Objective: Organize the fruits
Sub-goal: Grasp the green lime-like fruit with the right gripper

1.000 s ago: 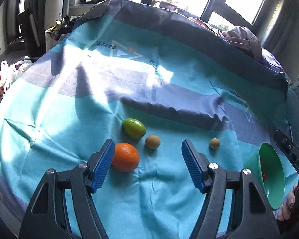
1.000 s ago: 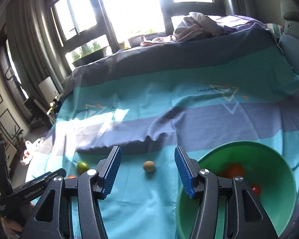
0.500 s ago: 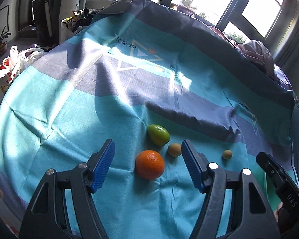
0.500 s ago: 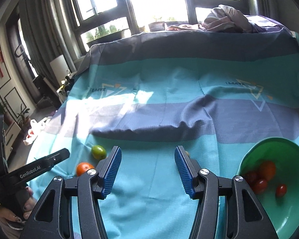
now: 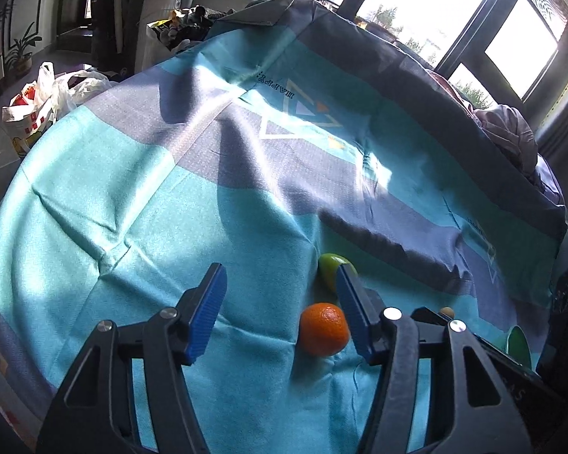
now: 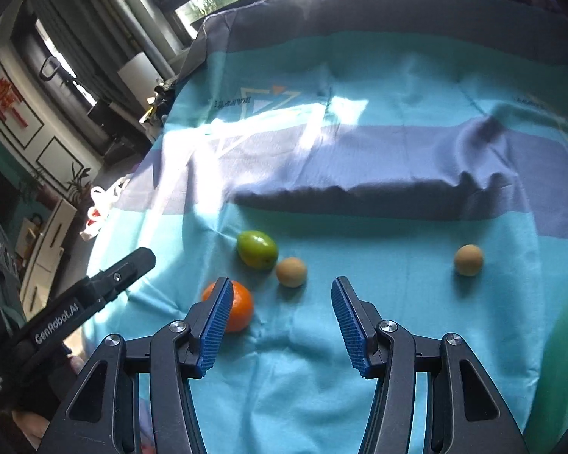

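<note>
An orange [image 6: 242,308] lies on the turquoise cloth, with a green fruit [image 6: 256,248] behind it and a small tan fruit [image 6: 291,272] to its right. A second tan fruit [image 6: 468,260] lies apart at the right. My right gripper [image 6: 282,325] is open and empty above the cloth, just in front of the tan fruit, its left finger overlapping the orange. My left gripper [image 5: 280,308] is open and empty; the orange [image 5: 323,328] sits by its right finger, with the green fruit [image 5: 329,266] partly hidden behind that finger. The green bowl's rim [image 5: 518,342] shows at the right.
The cloth [image 6: 397,94] has grey-purple bands and a raised fold [image 6: 378,189] behind the fruits. The left gripper's body [image 6: 75,310] reaches in from the left of the right wrist view. Bags [image 5: 38,102] and furniture stand beyond the bed's left edge.
My right gripper has swung left from the bowl toward the orange and tan fruit. My left gripper has shifted left, so the orange now sits by its right finger.
</note>
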Available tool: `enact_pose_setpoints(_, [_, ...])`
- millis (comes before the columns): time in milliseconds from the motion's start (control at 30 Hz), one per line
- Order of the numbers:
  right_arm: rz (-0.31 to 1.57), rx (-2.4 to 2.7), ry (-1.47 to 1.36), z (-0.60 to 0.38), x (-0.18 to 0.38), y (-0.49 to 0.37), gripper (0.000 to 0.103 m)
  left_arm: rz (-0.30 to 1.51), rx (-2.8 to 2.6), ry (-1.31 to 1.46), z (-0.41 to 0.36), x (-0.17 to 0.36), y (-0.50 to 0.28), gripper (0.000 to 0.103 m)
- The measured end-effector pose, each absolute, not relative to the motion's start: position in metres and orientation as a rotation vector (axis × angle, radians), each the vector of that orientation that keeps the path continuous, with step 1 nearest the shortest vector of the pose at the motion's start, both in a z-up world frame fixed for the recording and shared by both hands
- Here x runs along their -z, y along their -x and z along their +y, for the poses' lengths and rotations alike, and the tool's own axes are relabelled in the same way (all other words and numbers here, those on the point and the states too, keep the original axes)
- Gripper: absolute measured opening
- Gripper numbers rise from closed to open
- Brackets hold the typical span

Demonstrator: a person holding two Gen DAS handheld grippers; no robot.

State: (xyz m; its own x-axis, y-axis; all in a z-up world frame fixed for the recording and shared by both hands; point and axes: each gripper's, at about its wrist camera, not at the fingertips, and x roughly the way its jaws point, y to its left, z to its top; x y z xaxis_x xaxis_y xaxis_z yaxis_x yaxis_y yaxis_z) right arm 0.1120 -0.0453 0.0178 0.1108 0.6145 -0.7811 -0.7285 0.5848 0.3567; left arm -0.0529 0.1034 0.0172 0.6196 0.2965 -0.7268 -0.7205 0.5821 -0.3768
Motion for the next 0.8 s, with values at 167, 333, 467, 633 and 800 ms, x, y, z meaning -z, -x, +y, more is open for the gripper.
enact_pose_setpoints(167, [1.152, -0.983, 0.160, -0.008, -0.001, -0.123, 0.054, 0.656, -0.634, 0.752, 0.109, -0.015, 0.056, 0.052])
enact_pose_setpoints(333, [1.143, -1.005, 0.325, 0.031, 0.012, -0.120, 0.054, 0.666, -0.640, 0.769, 0.114, -0.012, 0.059, 0.052])
enact_pose_setpoints(467, [1.121, -1.012, 0.434, 0.053, 0.020, -0.121, 0.054, 0.665, -0.648, 0.778, 0.117, -0.012, 0.061, 0.052])
enact_pose_setpoints(633, [1.195, -1.082, 0.454, 0.063, 0.034, -0.120, 0.036, 0.674, -0.635, 0.763, 0.116, -0.012, 0.059, 0.052])
enact_pose_setpoints(800, [1.212, -1.052, 0.371, 0.040, 0.027, -0.125, 0.036, 0.674, -0.622, 0.730, 0.108, -0.017, 0.055, 0.052])
